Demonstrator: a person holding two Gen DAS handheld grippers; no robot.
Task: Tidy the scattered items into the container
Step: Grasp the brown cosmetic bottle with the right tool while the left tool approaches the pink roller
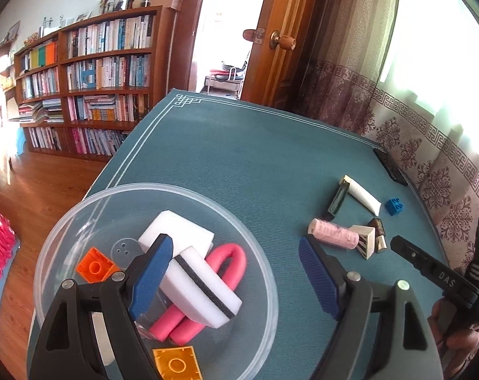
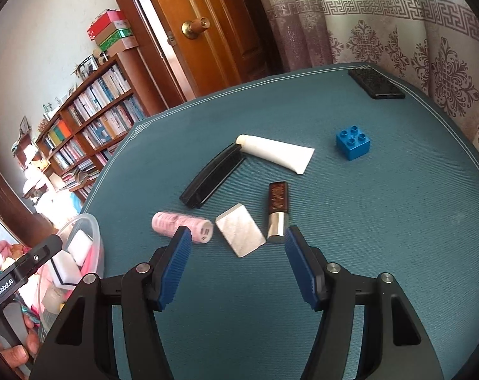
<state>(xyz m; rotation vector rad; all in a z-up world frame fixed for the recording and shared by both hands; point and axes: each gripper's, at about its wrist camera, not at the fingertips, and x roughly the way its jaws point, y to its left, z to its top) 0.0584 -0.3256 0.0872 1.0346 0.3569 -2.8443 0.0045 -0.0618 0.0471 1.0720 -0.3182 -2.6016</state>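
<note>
the left claw (image 1: 236,272) hangs spread and empty over the clear container (image 1: 264,272), probably because that hand does the dropping; sponges, a pink loop and bricks already lie inside. the right claw (image 2: 238,264), also spread and holding nothing, faces the leftovers on the teal worktop (image 2: 382,237): the small white block (image 2: 240,234) lies just ahead between its fingers (likely the next pick), pink roll (image 2: 182,226) to its left, lipstick (image 2: 277,210) to its right.

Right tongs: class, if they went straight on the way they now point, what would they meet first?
Probably the small silver-white block, lying midway ahead of the open right tongs; the brown tube with the silver cap lies just right of that line. Depth is uncertain.
</note>
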